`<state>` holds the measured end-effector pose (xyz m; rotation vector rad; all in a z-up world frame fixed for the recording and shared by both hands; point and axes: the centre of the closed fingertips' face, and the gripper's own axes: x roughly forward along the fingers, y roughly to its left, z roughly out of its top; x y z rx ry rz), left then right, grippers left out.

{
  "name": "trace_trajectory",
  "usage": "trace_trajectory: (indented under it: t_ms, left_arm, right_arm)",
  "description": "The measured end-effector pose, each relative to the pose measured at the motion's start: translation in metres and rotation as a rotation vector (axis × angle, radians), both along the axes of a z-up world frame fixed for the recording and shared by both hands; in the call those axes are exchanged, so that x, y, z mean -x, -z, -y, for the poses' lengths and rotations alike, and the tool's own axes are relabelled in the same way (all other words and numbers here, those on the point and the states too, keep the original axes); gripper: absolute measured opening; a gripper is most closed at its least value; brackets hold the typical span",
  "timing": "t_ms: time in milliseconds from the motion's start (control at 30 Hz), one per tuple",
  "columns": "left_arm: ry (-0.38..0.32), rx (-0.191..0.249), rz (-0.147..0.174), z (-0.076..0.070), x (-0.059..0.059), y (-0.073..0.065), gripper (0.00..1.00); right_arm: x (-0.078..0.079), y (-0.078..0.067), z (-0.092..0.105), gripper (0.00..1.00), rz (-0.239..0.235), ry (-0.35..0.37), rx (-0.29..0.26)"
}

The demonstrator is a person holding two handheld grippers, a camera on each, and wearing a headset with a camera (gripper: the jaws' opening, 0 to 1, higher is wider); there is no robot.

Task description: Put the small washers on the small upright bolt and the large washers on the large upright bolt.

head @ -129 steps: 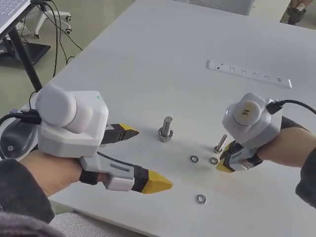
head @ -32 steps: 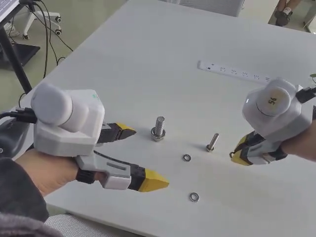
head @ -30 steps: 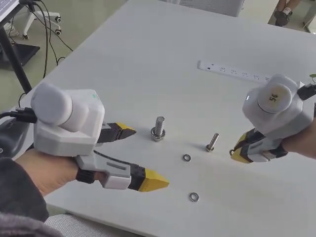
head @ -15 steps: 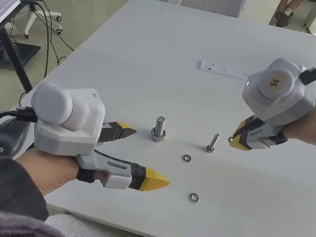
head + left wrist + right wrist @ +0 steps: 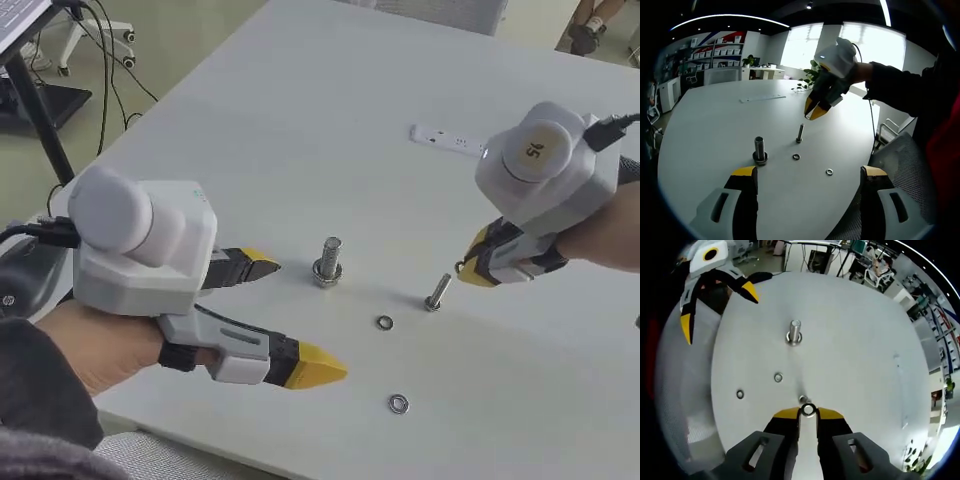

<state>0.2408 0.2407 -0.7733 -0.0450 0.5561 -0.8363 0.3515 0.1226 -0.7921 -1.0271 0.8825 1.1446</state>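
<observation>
Here, round white table [image 5: 330,120], bright windows [image 5: 872,45].

Table [image 5: 300,120] has the large bolt [image 5: 329,262] ahead of the left gripper [image 5: 310,318] and the small bolt [image 5: 438,292] just by the right gripper [image 5: 462,270]. 2 loose washers [image 5: 385,323] lie between them, with a power strip [image 5: 445,138] beyond.

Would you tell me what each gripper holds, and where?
The right gripper pinches a washer by opposite rim edges at its tips; the left gripper is open, holding nothing.

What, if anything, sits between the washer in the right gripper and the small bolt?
Nothing visible. The right gripper holds the washer close to the small bolt, with a bare gap between. The loose washers and the large bolt stand off to the side.
</observation>
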Motion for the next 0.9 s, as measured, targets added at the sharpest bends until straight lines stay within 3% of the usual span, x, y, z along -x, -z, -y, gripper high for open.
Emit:
trace_trajectory:
  t_ms: [900]
  left_arm:
    - [-0.020, 0.000, -0.012, -0.004, -0.001, 0.004, 0.84]
  right_arm:
    - [-0.005, 0.020, -0.004, 0.13, -0.036, -0.040, 0.054]
